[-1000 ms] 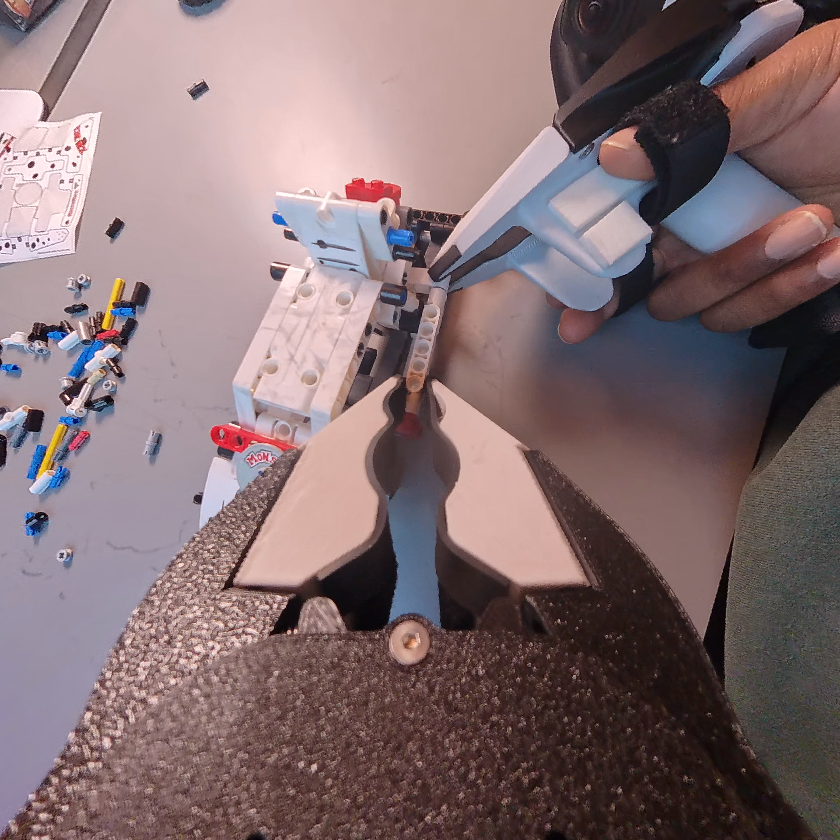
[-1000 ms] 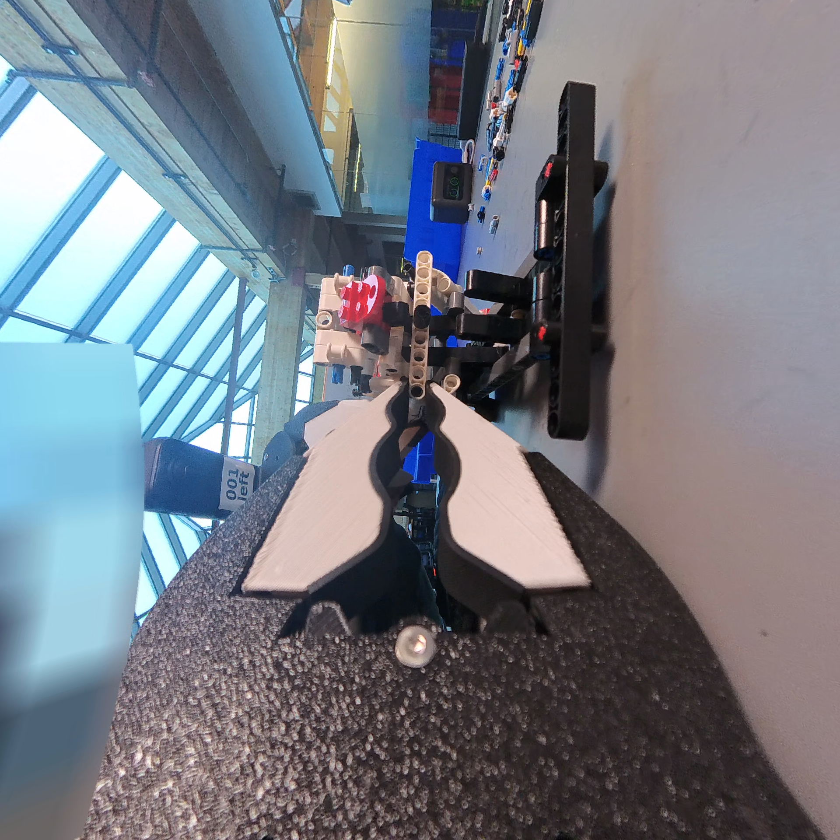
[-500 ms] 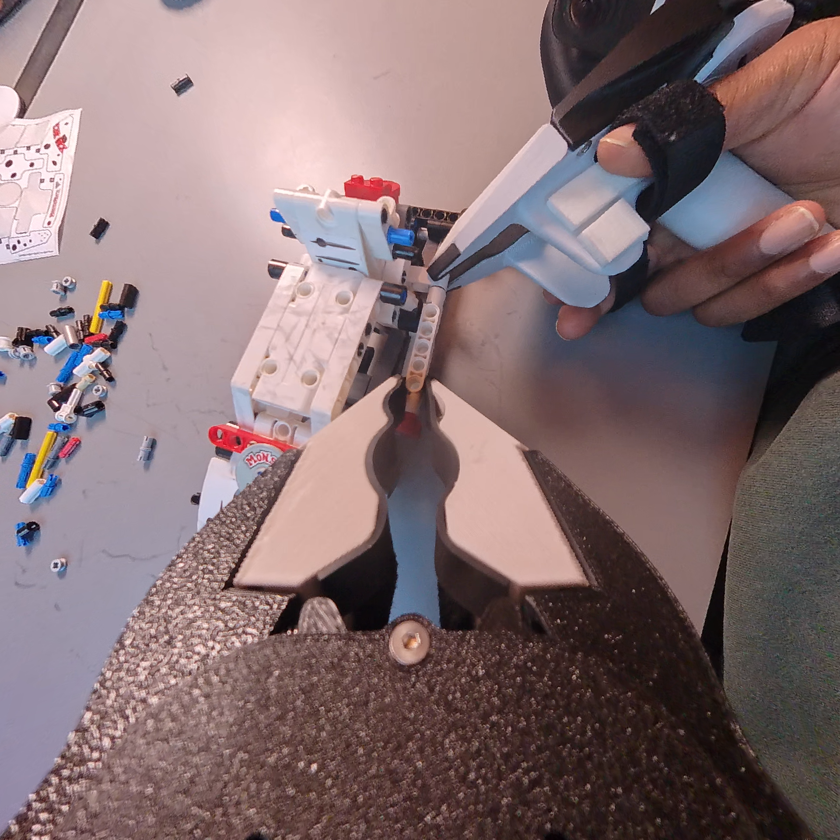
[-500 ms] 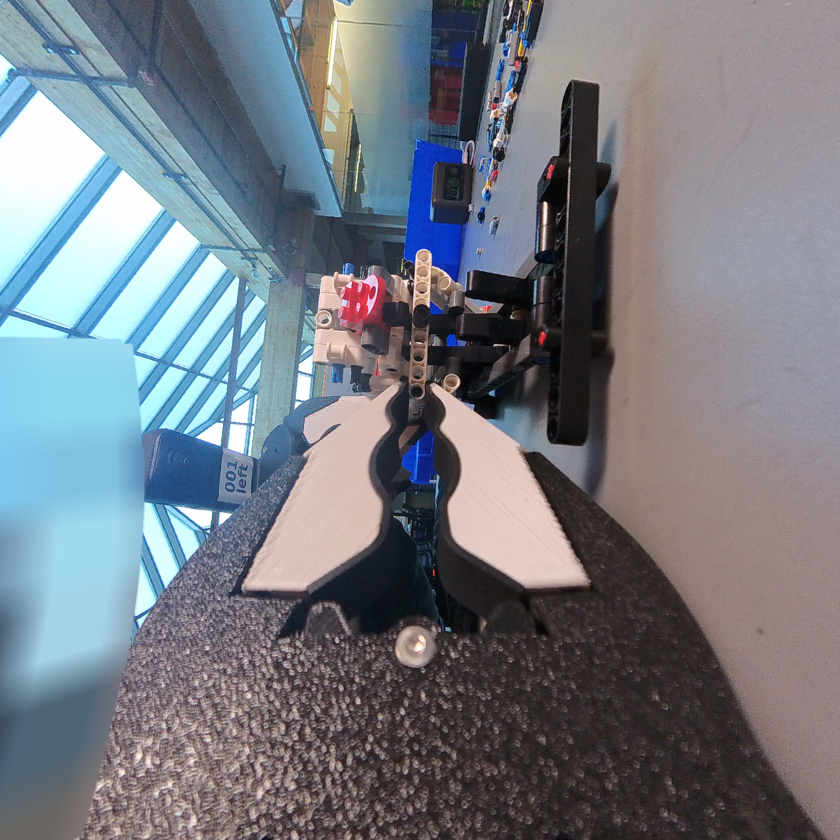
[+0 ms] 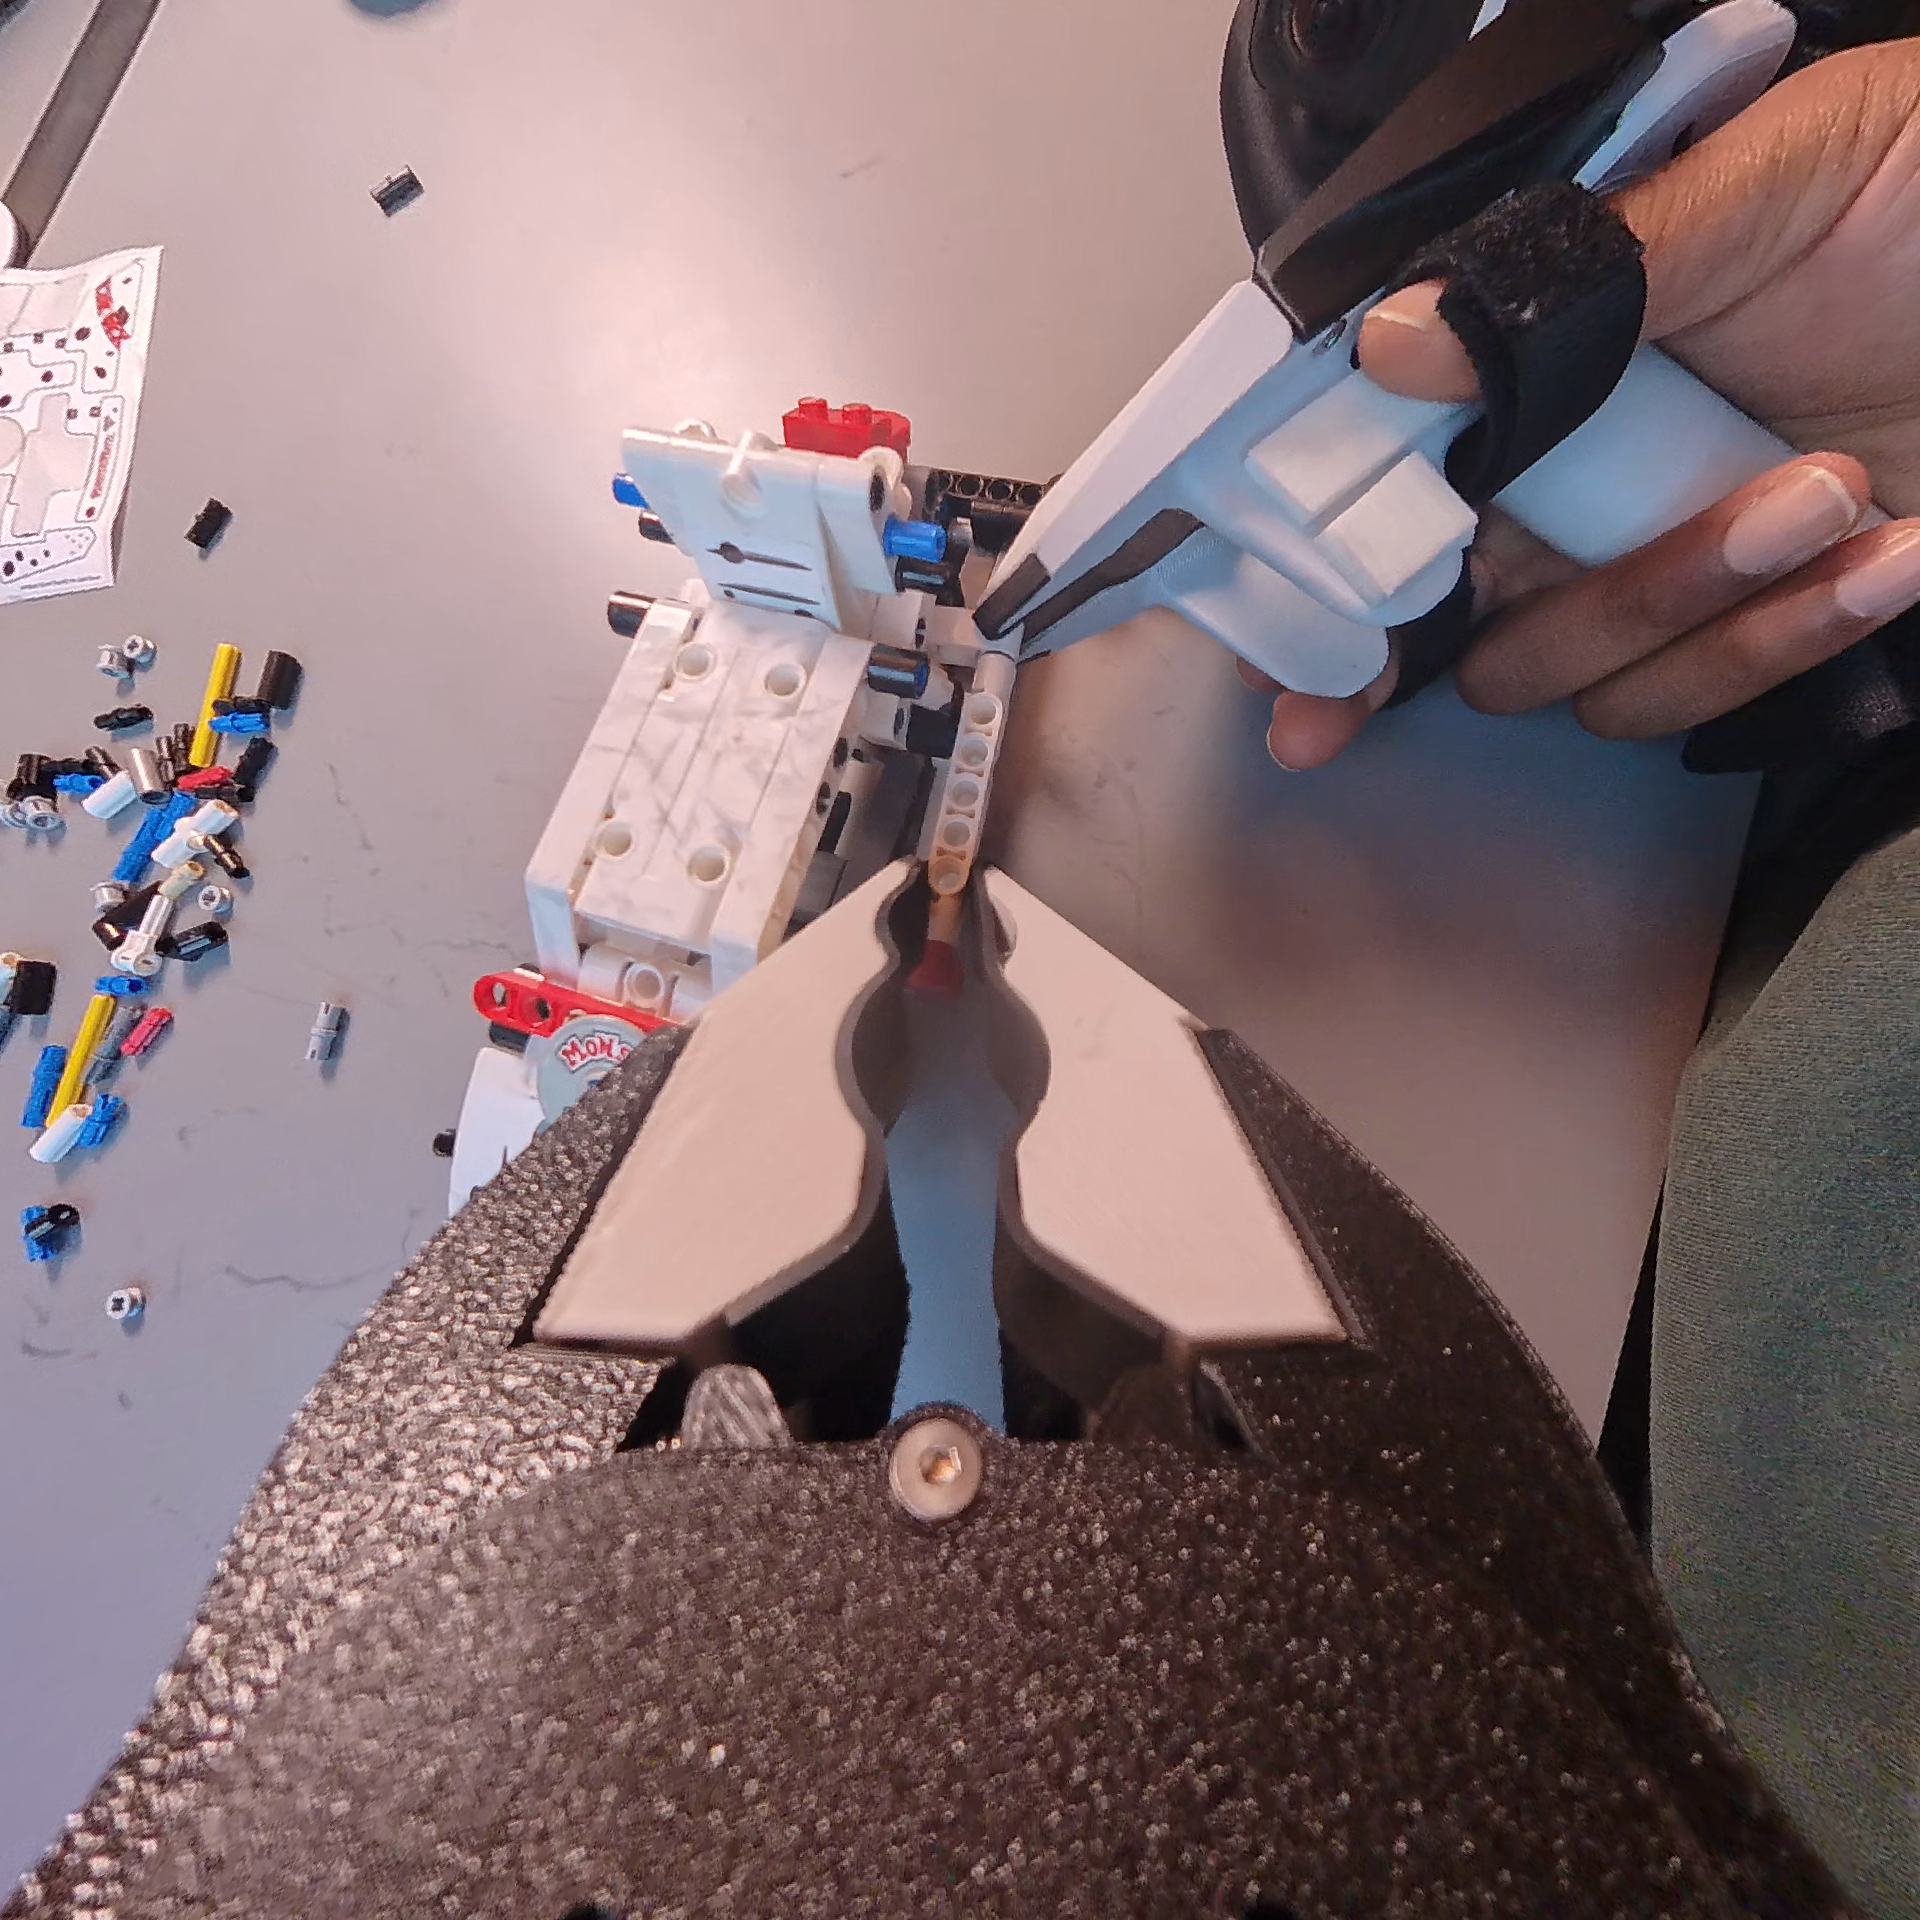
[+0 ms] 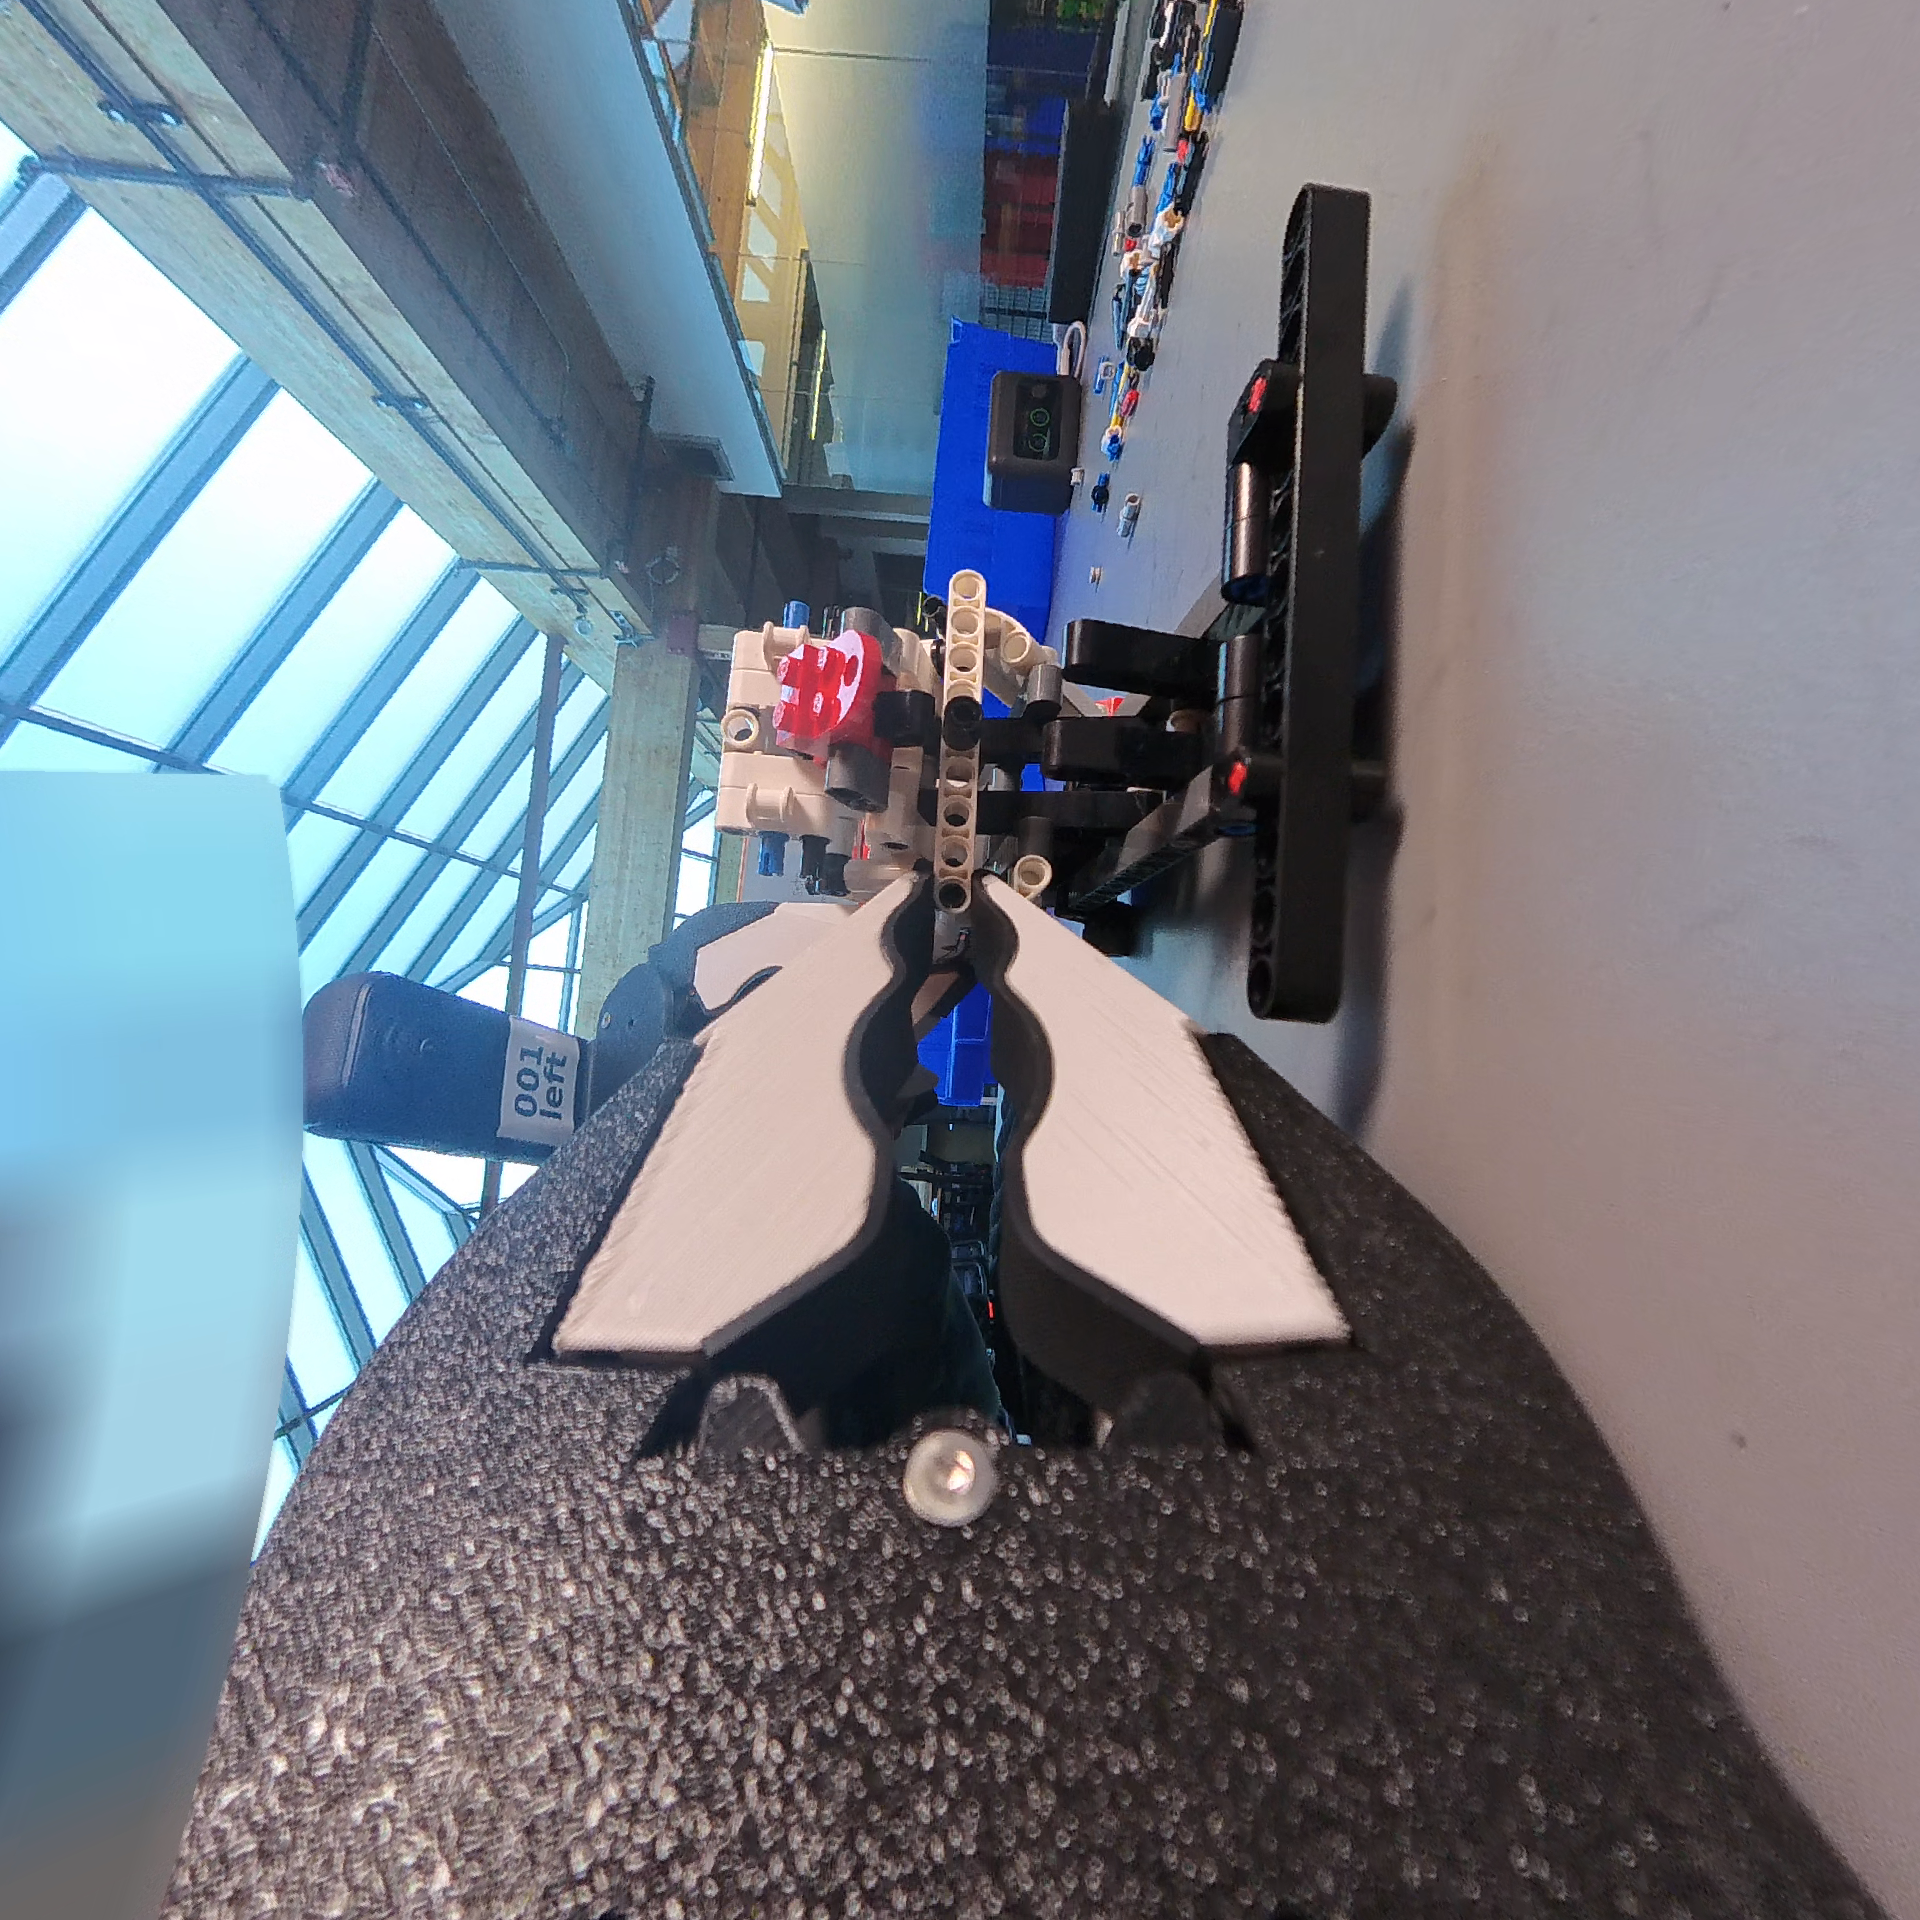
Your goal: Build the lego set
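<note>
Both grippers, left (image 5: 948, 891) and right (image 6: 948, 902), have fingers pinched onto opposite ends of the white beam (image 5: 968, 764).

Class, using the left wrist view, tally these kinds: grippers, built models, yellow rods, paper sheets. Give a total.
Grippers: 2 (left gripper, right gripper, both on the beam)
Model: 1
Yellow rods: 2
Paper sheet: 1
Total: 6

Bright daylight via skylights (image 6: 260, 540); soft shadows, fisheye edges, sharp focus.
</note>
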### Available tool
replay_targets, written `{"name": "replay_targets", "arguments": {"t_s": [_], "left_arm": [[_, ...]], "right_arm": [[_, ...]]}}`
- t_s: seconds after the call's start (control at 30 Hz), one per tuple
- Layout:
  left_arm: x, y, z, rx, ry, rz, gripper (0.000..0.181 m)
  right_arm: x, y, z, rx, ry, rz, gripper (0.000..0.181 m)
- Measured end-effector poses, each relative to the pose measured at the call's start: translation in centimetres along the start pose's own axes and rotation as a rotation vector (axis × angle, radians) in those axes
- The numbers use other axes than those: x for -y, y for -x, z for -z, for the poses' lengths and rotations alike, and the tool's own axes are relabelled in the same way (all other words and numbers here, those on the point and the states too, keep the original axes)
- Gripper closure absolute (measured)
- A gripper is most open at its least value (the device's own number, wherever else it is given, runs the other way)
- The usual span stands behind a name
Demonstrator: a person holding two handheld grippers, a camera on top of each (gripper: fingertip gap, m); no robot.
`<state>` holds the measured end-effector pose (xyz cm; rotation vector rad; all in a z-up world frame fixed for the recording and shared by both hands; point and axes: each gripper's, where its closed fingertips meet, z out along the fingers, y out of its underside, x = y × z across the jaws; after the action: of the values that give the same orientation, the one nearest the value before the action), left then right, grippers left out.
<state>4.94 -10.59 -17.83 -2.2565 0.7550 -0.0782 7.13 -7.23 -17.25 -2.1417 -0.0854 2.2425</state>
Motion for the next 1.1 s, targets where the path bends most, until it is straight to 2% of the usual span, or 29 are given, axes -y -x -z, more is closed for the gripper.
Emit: {"name": "replay_targets", "arguments": {"t_s": [0.23, 0.3, 0.33, 0.37, 0.4, 0.47, 0.57, 1.1], "left_arm": [[-0.1, 0.1, 0.0, -0.006, 0.005, 0.000, 0.175], [-0.9, 0.9, 0.4, 0.018, 0.024, 0.011, 0.175], [-0.8, 0.8, 0.6, -0.001, 0.008, 0.027, 0.175], [-0.5, 0.4, 0.5, -0.015, 0.002, 0.014, 0.175], [-0.3, 0.2, 0.4, -0.013, 0.011, -0.005, 0.175], [-0.3, 0.4, 0.1, -0.015, 0.012, 0.004, 0.175], [-0.3, 0.4, 0.1, -0.021, 0.009, 0.006, 0.175], [-0.6, 0.5, 0.3, -0.088, 0.013, -0.020, 0.175]], "right_arm": [[0.0, 0.0, 0.0, 0.002, -0.002, -0.001, 0.176], [2.2, -0.2, 1.2, -0.009, -0.091, 0.004, 0.176], [1.8, 0.0, 1.2, -0.020, -0.073, 0.053, 0.176], [-0.2, 0.3, 0.6, -0.046, 0.000, 0.147, 0.175], [-0.9, 0.4, 0.2, -0.039, 0.013, 0.141, 0.175], [0.8, 0.2, 0.5, -0.009, -0.053, 0.046, 0.176], [1.1, 0.1, 0.8, -0.025, -0.065, 0.061, 0.176], [-0.3, -0.1, 0.0, -0.024, 0.123, 0.054, 0.175]]}}
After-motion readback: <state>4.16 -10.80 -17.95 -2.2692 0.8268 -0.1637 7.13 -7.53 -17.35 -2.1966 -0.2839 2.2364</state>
